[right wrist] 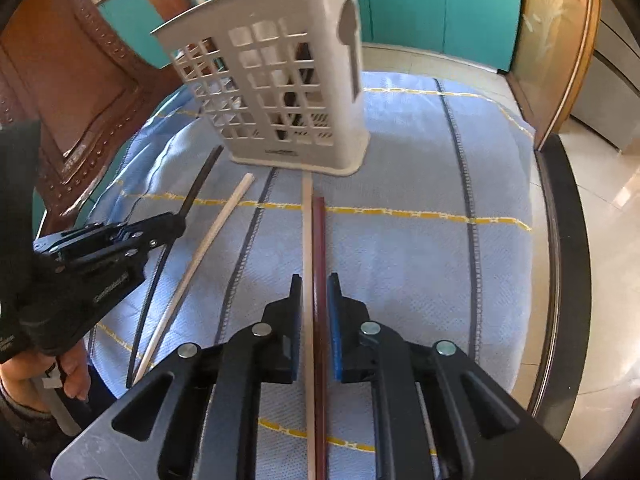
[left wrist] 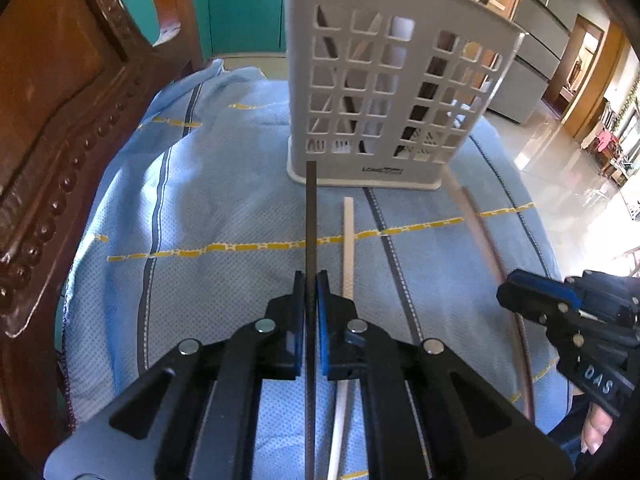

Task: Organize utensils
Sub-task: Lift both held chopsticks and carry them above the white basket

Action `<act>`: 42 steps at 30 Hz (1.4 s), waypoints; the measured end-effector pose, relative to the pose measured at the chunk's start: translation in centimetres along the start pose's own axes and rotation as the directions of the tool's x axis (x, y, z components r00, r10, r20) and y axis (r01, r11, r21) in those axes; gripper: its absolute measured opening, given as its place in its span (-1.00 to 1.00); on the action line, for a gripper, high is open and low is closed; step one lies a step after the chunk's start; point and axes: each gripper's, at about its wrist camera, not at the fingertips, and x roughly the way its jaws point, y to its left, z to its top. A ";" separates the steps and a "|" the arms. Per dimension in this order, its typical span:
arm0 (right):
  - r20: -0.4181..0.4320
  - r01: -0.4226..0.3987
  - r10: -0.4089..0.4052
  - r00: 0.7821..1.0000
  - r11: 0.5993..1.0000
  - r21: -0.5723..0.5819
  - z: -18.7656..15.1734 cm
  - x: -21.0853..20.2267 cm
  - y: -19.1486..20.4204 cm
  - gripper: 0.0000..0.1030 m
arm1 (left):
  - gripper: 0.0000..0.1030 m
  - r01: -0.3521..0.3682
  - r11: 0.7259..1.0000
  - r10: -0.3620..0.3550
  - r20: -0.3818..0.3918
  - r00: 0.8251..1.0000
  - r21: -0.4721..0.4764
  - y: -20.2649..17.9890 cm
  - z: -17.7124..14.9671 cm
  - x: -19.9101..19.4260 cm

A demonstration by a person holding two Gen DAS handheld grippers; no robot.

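In the left wrist view, the left gripper [left wrist: 311, 280] is closed on a black chopstick [left wrist: 311, 216], which points to the far side toward the grey holder [left wrist: 384, 80] standing on the blue cloth [left wrist: 200, 200]. A white chopstick [left wrist: 348, 240] lies on the cloth just to the right of it, not yet taken. The holder already has some utensils inside, seen through its grid, so I judge the task as partly done; four sticks remain outside. What exactly stands inside is hard to make out, and the top of the holder is cut off. At the right edge the right gripper [left wrist: 516, 288] appears, but its jaws are not clear from here. In the right wrist view, the right gripper [right wrist: 315, 292] stands narrow around two sticks together, a beige chopstick [right wrist: 307, 240] and a dark red chopstick [right wrist: 319, 240]; whether the pads press both I cannot tell surely. Both lie with far ends near the holder's base. The near ends of all sticks are hidden under the grippers.
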 end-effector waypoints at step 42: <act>0.672 -0.203 0.129 0.729 0.979 0.033 7.8 -22.9 -0.1 -0.88 | -0.87 0.154 0.988 -0.138 0.527 0.839 0.013 1.1 7.2 -22.3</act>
